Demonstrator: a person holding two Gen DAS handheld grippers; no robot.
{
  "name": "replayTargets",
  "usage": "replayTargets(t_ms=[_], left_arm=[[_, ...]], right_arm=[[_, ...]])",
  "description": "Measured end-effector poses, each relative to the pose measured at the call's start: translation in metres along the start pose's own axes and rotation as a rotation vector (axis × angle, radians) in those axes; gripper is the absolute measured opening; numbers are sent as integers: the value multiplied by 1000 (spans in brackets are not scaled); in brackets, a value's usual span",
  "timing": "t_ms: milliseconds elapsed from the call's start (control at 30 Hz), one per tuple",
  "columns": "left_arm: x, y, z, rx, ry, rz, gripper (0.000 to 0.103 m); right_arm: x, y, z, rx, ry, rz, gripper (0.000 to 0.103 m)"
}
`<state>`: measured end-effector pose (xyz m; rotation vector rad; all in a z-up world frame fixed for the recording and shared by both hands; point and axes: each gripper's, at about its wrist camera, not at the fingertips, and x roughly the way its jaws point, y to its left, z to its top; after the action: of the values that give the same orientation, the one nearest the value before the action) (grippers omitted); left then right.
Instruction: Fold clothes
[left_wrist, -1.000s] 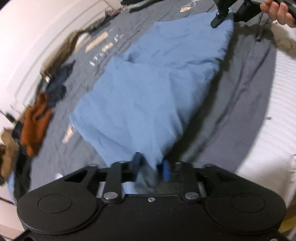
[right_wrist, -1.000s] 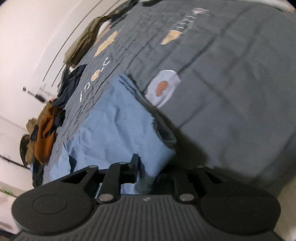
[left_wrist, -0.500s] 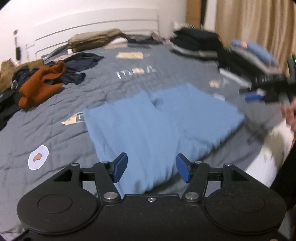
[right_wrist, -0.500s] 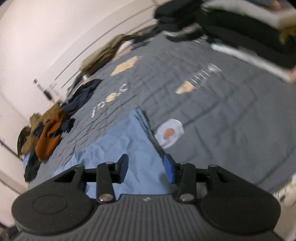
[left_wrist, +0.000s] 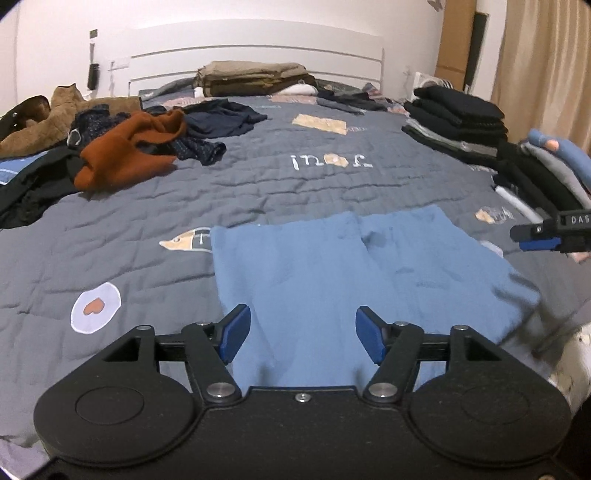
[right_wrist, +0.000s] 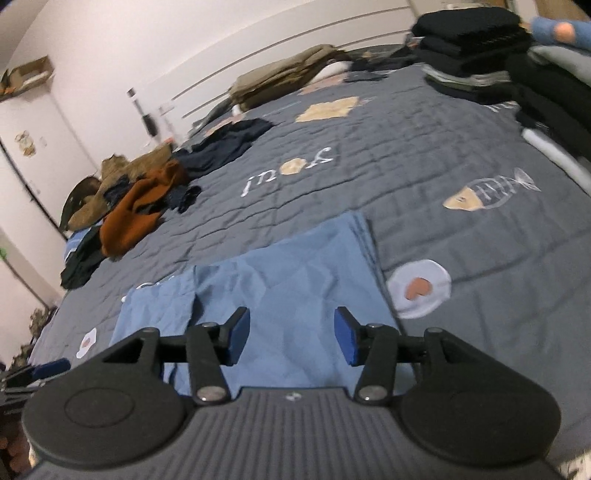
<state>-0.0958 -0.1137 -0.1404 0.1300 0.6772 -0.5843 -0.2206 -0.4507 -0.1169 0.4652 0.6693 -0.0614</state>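
Clothes on the bed (left_wrist: 258, 192) fall into three lots, so the job looks part done. Along the right side and at the headboard sit neat stacks: dark folded clothes (left_wrist: 458, 110), a second pile of grey and blue pieces (left_wrist: 546, 166) nearer the edge, and tan folded things (left_wrist: 255, 75) at the head. On the left a loose heap (left_wrist: 125, 147) of rust-orange, navy and brown garments lies crumpled, and by my reading it is yet to be folded.

The blue garment (left_wrist: 332, 266) lies flat near the foot of the bed, doubled over with two panels side by side and a layered edge on its right in the right wrist view. It may want another fold or only moving to a stack; the pictures don't settle which.

The left gripper (left_wrist: 303, 334) hangs over its near edge, jaws spread apart and empty. The right gripper (right_wrist: 291, 336) is likewise released, holding nothing.
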Motion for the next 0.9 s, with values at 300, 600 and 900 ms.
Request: replayTargets(t_ms=[300,600,900], left_arm=[[23,8,10,-55,-18,59,63],[40,11,19,-105,-31,72,63],[49,1,27,-119,-38,34,64]], right_arm=[[26,13,33,-112,61,50,51],[64,-4,70,-123,102,75,53],[84,-19,80,-197,123,60,54]])
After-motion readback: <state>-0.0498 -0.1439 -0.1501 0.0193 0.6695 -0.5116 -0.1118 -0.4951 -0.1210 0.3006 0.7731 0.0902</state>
